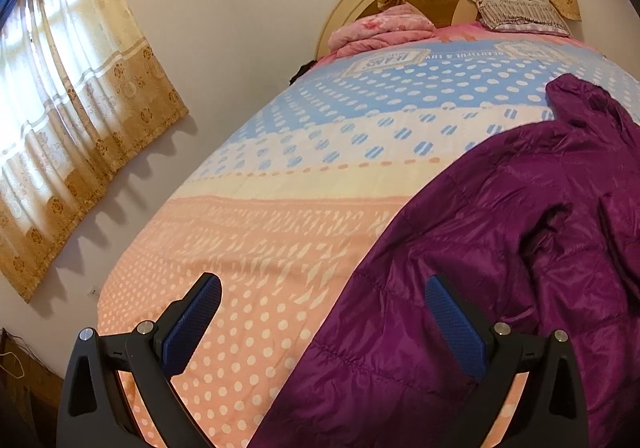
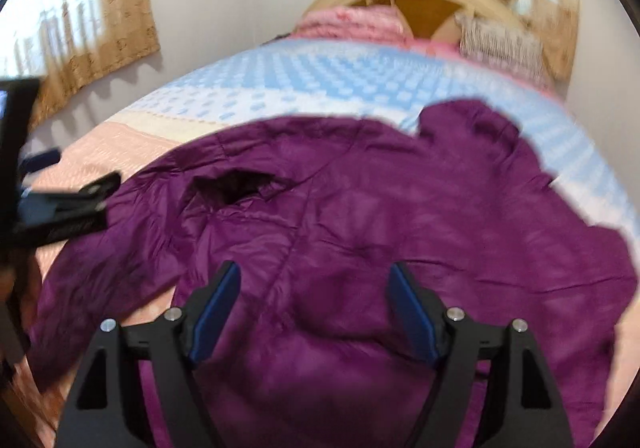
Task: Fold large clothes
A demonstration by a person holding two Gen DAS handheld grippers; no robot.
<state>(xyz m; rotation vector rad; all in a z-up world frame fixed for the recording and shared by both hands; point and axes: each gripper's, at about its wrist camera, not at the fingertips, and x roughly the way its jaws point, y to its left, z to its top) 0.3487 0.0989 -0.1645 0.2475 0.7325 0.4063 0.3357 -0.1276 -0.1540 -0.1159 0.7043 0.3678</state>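
Purple jacket (image 2: 360,215) under parted right tongs (image 2: 314,308); untouched

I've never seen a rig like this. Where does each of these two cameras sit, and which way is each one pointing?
Left wrist view: sits on the left tool, looking forward and down over the bed toward the headboard; its two open fingers frame the purple jacket's edge.
Right wrist view: sits on the right tool, facing the same way, right above the jacket; its open fingers show, and the left tool at the left edge.
Shared: jacket, bed, pink blanket, pillow, curtains.
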